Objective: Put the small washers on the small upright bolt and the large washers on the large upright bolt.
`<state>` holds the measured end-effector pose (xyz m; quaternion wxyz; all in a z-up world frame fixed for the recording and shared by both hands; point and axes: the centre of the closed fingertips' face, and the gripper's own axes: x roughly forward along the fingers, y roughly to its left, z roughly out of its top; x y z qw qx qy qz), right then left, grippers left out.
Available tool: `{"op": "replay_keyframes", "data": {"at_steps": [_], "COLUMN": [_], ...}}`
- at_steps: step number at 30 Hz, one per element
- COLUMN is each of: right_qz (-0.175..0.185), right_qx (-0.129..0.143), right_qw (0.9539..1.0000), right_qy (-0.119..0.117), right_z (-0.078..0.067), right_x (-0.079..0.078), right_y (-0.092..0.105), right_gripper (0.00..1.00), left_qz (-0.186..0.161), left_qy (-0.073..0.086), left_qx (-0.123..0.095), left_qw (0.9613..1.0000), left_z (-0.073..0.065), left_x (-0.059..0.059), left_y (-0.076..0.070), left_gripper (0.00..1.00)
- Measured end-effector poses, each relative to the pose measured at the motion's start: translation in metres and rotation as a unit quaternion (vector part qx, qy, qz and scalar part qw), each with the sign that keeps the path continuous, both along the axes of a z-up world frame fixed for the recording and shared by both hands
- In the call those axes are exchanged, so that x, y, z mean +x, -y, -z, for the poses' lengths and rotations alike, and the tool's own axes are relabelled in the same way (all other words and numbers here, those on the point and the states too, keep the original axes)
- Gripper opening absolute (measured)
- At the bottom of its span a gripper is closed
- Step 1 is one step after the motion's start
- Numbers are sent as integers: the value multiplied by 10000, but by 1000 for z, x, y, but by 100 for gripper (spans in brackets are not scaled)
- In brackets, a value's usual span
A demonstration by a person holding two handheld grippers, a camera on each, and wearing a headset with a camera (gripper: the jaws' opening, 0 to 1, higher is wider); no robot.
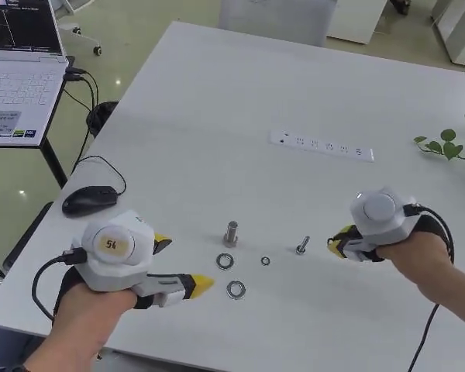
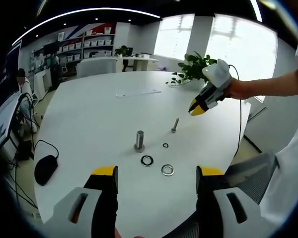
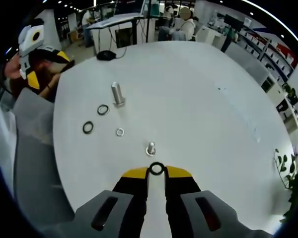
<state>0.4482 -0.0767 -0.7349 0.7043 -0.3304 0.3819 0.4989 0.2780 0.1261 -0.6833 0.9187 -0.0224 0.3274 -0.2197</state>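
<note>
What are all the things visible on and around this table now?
table: one, white, beneath everything
large bolt: one, silver, upright, centre
small bolt: one, silver, upright, right of large bolt
large washers: two, grey, before the large bolt
small washer: one, silver, between the bolts
held washer: one, dark, near small bolt
power strip: one, white, far side
mouse: one, black, left edge
laptop: one, pale, side desk
plant: one, green, right edge
left gripper: white-yellow, open, near large washers
right gripper: white-yellow, shut on held washer
</note>
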Motion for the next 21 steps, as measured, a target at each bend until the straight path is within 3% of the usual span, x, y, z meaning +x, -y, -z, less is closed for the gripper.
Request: {"op": "replay_keyframes", "data": {"at_steps": [6, 21], "right_qz": [-173, -611], "right_qx": [-23, -317], "right_qw": [9998, 9974], "right_qy": [-30, -197], "right_z": [-1, 17], "right_x": [6, 3], "right_y": [-13, -34], "right_gripper": [13, 13], "left_qz": [0, -51], "left_qy": [-6, -21], "left_qx": [-1, 19], "left_qw": [10000, 10000], "left_z": [0, 0], "left_x": [-1, -1], "left_y": [0, -6], "left_gripper": [63, 63]}}
